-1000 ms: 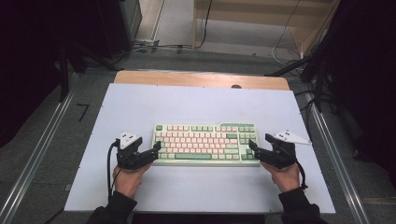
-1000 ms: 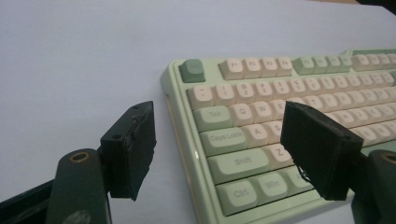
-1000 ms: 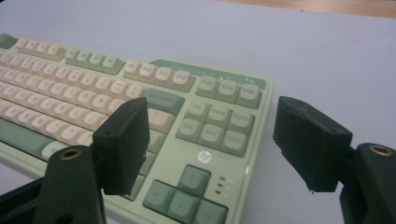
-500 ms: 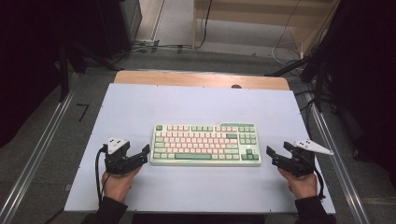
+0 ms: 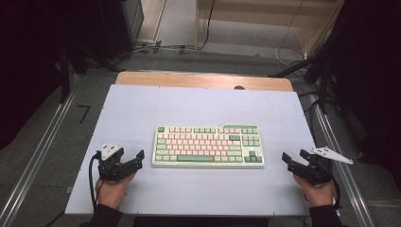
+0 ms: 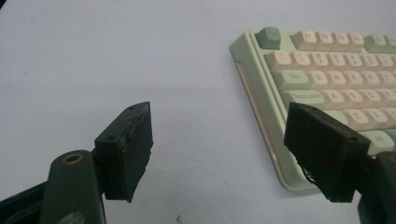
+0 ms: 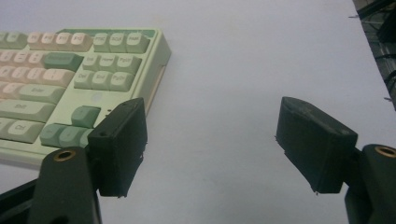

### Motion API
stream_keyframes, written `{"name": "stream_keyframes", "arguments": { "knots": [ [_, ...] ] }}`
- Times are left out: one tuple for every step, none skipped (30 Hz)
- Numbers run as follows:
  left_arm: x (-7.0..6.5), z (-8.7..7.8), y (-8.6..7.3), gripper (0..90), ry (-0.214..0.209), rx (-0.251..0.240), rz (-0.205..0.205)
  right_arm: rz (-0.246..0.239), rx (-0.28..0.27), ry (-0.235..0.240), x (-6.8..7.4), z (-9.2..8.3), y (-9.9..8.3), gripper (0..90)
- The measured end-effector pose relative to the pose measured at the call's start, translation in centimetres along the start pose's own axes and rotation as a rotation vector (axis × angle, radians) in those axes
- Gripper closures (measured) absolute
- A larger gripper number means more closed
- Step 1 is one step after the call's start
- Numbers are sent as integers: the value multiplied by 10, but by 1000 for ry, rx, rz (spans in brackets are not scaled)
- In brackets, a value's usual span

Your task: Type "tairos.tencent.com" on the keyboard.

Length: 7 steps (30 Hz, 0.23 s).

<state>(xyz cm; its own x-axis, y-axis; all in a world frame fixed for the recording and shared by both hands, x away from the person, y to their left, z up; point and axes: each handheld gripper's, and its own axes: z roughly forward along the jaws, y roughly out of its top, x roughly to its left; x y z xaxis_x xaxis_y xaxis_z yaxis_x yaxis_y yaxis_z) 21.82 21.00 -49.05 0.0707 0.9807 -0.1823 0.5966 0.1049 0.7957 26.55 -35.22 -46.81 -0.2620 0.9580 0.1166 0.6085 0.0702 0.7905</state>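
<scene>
Keyboard (image 5: 208, 146) lay flat near the middle of the pale table (image 5: 142, 109), a green and cream one with pinkish keys, its long side toward the person. To its left, the left gripper (image 5: 135, 159) rested low over the table with its jaws spread apart and nothing between them; from the left gripper view the keyboard's (image 6: 322, 88) left edge sat just beside the right-hand jaw, not touching it as far as I could tell. On the other side, the right gripper (image 5: 294, 161) sat a little apart from the keyboard's right end, jaws likewise spread wide and holding nothing. From the right gripper view, the keyboard's (image 7: 70, 74) right end lay behind the left-hand jaw, with bare table (image 7: 224, 84) between the two jaws.
</scene>
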Motion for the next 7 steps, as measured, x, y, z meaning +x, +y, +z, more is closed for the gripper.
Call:
{"name": "stream_keyframes", "arguments": {
  "knots": [
    [1,0,-1,245,2,3,-1,9,2,1,-1,-1,0,226],
    [2,0,-2,245,7,5,-2,10,2,-3,-2,-1,-1,222],
    [3,0,-2,245,11,5,-2,12,1,-8,-3,-1,-1,218],
    [4,0,-2,245,13,4,-1,20,1,-7,-4,-2,-2,213],
    [4,0,-2,244,17,0,-2,22,0,-8,-4,-2,-2,203],
    [5,0,-2,244,22,-2,-3,26,1,-11,-4,-2,-2,194],
    [7,0,-2,244,26,-4,-3,28,2,-11,-4,-2,-2,187]
  ]
}}
